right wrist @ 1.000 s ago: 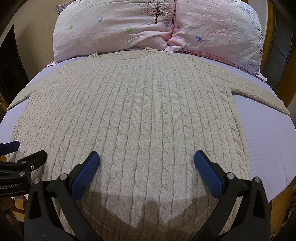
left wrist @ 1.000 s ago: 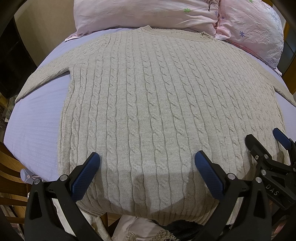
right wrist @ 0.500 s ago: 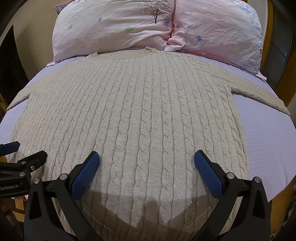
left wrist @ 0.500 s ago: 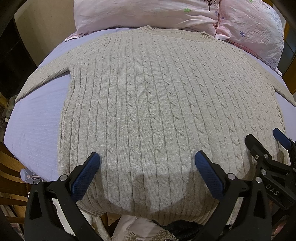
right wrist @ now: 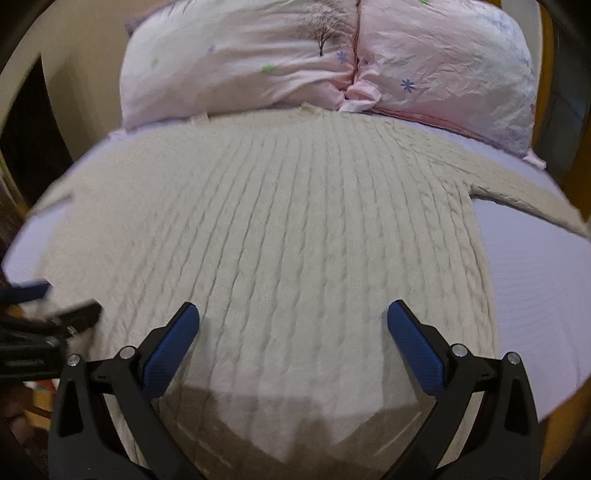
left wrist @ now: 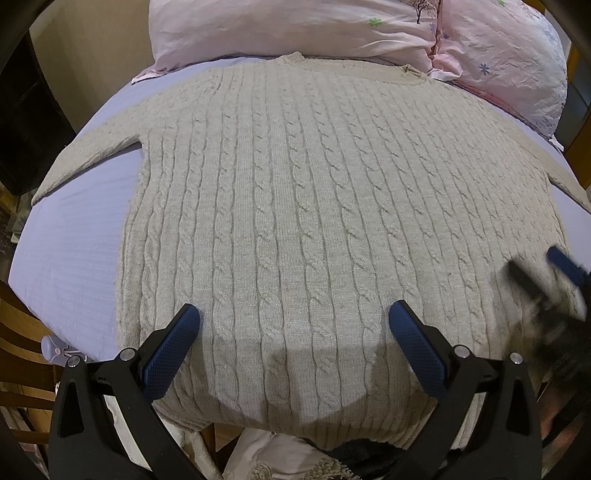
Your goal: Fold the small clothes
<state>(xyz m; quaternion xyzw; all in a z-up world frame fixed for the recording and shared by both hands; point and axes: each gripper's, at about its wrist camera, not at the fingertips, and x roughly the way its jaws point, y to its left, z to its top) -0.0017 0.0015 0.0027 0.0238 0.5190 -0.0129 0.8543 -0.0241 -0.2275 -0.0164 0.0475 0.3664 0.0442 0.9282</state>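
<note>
Cable-knit sweater (left wrist: pixel 314 206), beige-grey, is lying flat and face-up on the bed (left wrist: pixel 74 258), covering most of the lavender sheet. Neckline is pointing toward the head edge of the bed, touching the two pink pillows (left wrist: pixel 295 26) there. Hem is hanging slightly over the foot edge, nearest the cameras. One sleeve (left wrist: pixel 92 155) is stretching out toward the left edge of the bed; the other sleeve (right wrist: pixel 524 199) is stretching toward the right edge.

Left gripper (left wrist: pixel 293 339) is hovering above the hem region, left of centre, jaws spread wide with nothing between them; blue pads (left wrist: pixel 170 354) are sitting apart over the knit. Contact with the fabric cannot be judged from this view. Its shadow is falling on the hem directly below.

Right gripper (right wrist: pixel 293 339) is also standing released, jaws wide, positioned over the lower right part of the sweater body. The right wrist view is motion-blurred, so fine detail of the knit is smeared. In the left wrist view the right gripper (left wrist: pixel 546 280) is showing at the right margin, blurred. In the right wrist view the left gripper (right wrist: pixel 48 299) is showing at the left margin, near the sweater's left side seam.

Wooden chair (left wrist: pixel 22 332) is showing beside the foot-left corner of the bed.
</note>
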